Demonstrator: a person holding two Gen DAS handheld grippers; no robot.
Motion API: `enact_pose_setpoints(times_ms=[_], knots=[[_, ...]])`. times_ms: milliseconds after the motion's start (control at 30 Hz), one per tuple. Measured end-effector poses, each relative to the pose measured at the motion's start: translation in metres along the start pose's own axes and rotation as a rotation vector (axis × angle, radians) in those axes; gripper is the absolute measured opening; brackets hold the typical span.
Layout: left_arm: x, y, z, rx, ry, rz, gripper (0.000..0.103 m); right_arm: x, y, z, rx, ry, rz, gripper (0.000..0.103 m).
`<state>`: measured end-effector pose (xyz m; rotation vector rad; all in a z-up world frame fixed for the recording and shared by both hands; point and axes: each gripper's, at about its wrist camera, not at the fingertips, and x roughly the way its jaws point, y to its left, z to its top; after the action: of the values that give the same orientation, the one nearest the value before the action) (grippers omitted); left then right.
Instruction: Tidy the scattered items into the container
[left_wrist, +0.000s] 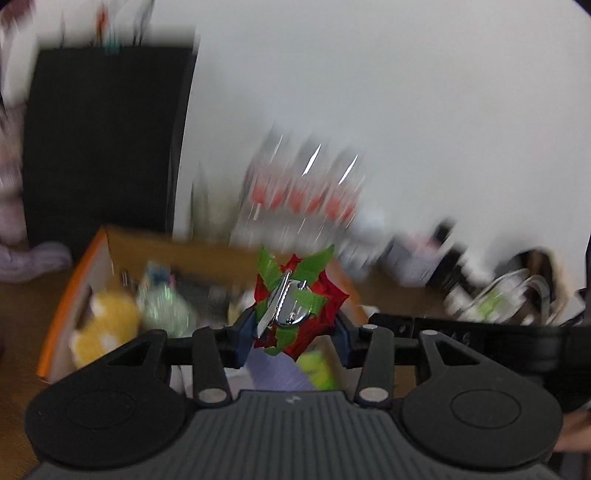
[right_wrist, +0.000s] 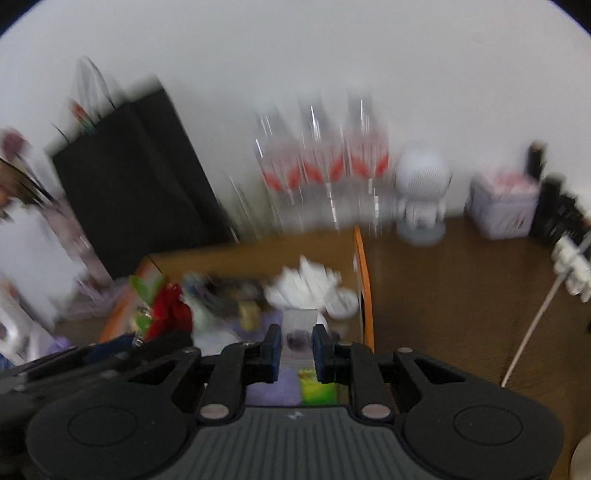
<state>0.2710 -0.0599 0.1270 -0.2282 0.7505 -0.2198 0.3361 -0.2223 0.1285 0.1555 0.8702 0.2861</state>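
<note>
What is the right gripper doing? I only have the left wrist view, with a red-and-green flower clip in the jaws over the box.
Observer: The right gripper has its jaws closed on a clear packet above the orange-sided box.
Operator: Does the clip show from there?
Observer: Yes. The flower clip, held by the left gripper, is over the box's left end.
Operator: Anything to the right of the box?
Observer: A white round-headed figurine stands on the table, past the box's far right corner.
</note>
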Motion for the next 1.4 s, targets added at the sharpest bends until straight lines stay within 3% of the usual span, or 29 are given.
enact_pose_setpoints(times_ms=[67,167,267,333,433,467,533,567,633,800,900,1000,1100,1133,1200,1300,1400], knots=[[0.039,0.005,0.009,-0.035,0.110,0.015,0.043,0.032,-0.002,0.019,-0.008,0.111,-0.039,0.017],[0.075,0.007,0.009,0.000,0.183,0.068,0.043,0.063,0.000,0.023,-0.021,0.221,-0.079,0.017],[0.092,0.018,0.005,0.012,0.230,0.009,0.047,0.077,0.000,0.019,-0.072,0.279,-0.119,0.019],[0.093,0.024,0.008,-0.011,0.228,-0.009,0.049,0.078,-0.004,0.019,-0.060,0.297,-0.126,0.030],[0.090,0.031,0.016,-0.044,0.234,-0.036,0.057,0.074,-0.008,0.026,-0.014,0.317,-0.105,0.034],[0.088,0.033,0.020,-0.055,0.236,-0.040,0.065,0.072,-0.008,0.029,-0.013,0.316,-0.106,0.034],[0.085,0.034,0.029,-0.075,0.251,0.008,0.093,0.065,-0.007,0.035,-0.007,0.306,-0.109,0.037],[0.084,0.035,0.034,-0.081,0.262,0.022,0.095,0.061,-0.007,0.039,-0.003,0.298,-0.107,0.041],[0.075,0.042,0.042,-0.097,0.263,0.026,0.096,0.052,-0.006,0.043,0.006,0.274,-0.117,0.067],[0.051,0.049,0.044,-0.096,0.251,0.153,0.103,0.040,0.002,0.038,0.014,0.268,-0.058,0.075],[0.024,0.047,0.027,-0.019,0.150,0.284,0.103,0.030,0.010,0.023,0.017,0.201,-0.001,0.082],[-0.017,0.038,-0.004,0.144,-0.116,0.374,0.103,0.014,0.023,-0.002,0.001,0.043,-0.036,0.082],[-0.053,0.045,-0.046,0.185,-0.326,0.341,0.103,-0.014,0.033,-0.036,0.024,-0.224,-0.060,0.087],[-0.061,0.051,-0.059,0.171,-0.367,0.303,0.103,-0.021,0.038,-0.052,0.001,-0.332,-0.041,0.093],[-0.071,0.058,-0.075,0.170,-0.418,0.239,0.103,-0.020,0.047,-0.072,-0.072,-0.436,-0.030,0.095],[-0.074,0.059,-0.089,0.250,-0.483,0.228,0.103,-0.002,0.056,-0.086,-0.155,-0.416,-0.035,0.095],[-0.075,0.063,-0.096,0.244,-0.475,0.266,0.103,0.002,0.056,-0.096,-0.133,-0.431,-0.041,0.094]])
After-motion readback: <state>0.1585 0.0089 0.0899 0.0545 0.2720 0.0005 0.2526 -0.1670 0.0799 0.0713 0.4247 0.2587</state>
